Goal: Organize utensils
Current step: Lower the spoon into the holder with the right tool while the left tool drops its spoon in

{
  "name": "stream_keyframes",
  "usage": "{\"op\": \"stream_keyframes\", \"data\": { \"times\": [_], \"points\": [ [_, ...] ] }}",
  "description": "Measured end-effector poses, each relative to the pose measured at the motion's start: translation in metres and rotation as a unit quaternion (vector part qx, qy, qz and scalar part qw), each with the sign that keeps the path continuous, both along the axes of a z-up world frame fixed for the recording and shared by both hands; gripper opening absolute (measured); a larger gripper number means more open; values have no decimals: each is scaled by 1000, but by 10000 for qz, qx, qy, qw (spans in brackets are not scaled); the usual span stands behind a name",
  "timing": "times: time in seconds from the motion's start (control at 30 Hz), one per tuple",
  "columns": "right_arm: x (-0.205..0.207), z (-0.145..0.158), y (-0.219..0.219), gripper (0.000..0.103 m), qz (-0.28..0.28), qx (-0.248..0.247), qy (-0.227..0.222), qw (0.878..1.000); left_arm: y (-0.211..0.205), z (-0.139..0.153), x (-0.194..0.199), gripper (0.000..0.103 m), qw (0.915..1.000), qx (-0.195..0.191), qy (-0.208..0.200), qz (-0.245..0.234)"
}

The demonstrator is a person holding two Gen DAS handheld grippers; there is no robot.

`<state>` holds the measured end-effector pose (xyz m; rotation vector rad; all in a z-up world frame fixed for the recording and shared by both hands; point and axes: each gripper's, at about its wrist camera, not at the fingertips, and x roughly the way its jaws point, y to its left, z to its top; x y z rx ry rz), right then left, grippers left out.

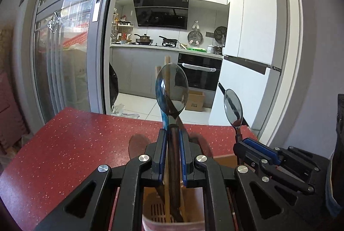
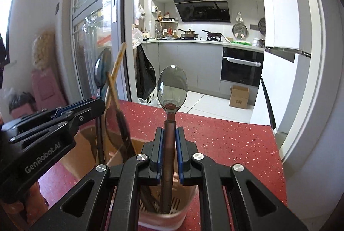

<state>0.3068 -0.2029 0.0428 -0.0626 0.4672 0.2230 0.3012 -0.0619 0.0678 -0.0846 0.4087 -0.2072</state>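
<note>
The left hand-held gripper [image 1: 173, 138] is clamped on the dark wooden handle of a large metal spoon [image 1: 172, 89], whose bowl stands upright above the blue pads. The handle runs down between the fingers into a beige slotted utensil holder [image 1: 158, 212] that sits on the red speckled desk [image 1: 71, 145] at the near edge of the left wrist view. Pale wooden chopsticks [image 1: 166, 61] rise behind the spoon's bowl, and their lower ends also sit in the holder.

To the right, the right hand-held gripper [image 2: 168, 134] is closed on the brown handle of a smaller spoon [image 2: 172, 87], also held upright with the bowl on top. Its handle reaches down into the same holder [image 2: 172, 207], close to the slotted floor; whether the tip touches cannot be told. In the left wrist view this smaller spoon [image 1: 233, 107] stands just right of the large one, gripped by the right gripper [image 1: 243, 140]. In the right wrist view the left gripper [image 2: 97, 103] comes in from the left, with the large spoon [image 2: 102, 68] and the chopsticks [image 2: 118, 63] blurred beside it.

Beyond the far edge of the desk is a kitchen with a black range hood [image 1: 161, 11], a built-in oven [image 1: 198, 70], a white fridge [image 1: 253, 26] and a cardboard box [image 1: 194, 100] on the tiled floor.
</note>
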Motion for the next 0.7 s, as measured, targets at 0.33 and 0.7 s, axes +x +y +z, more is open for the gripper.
{"op": "stream_keyframes", "data": {
  "times": [0.33,0.7],
  "points": [
    [-17,-11,8,12,190,-299,5,9994,-1,-10,-12,41,9996,237,181,19],
    [-15,-9,9,12,188,-373,74,9991,3,-14,-14,41,9990,250,356,86]
  ]
}}
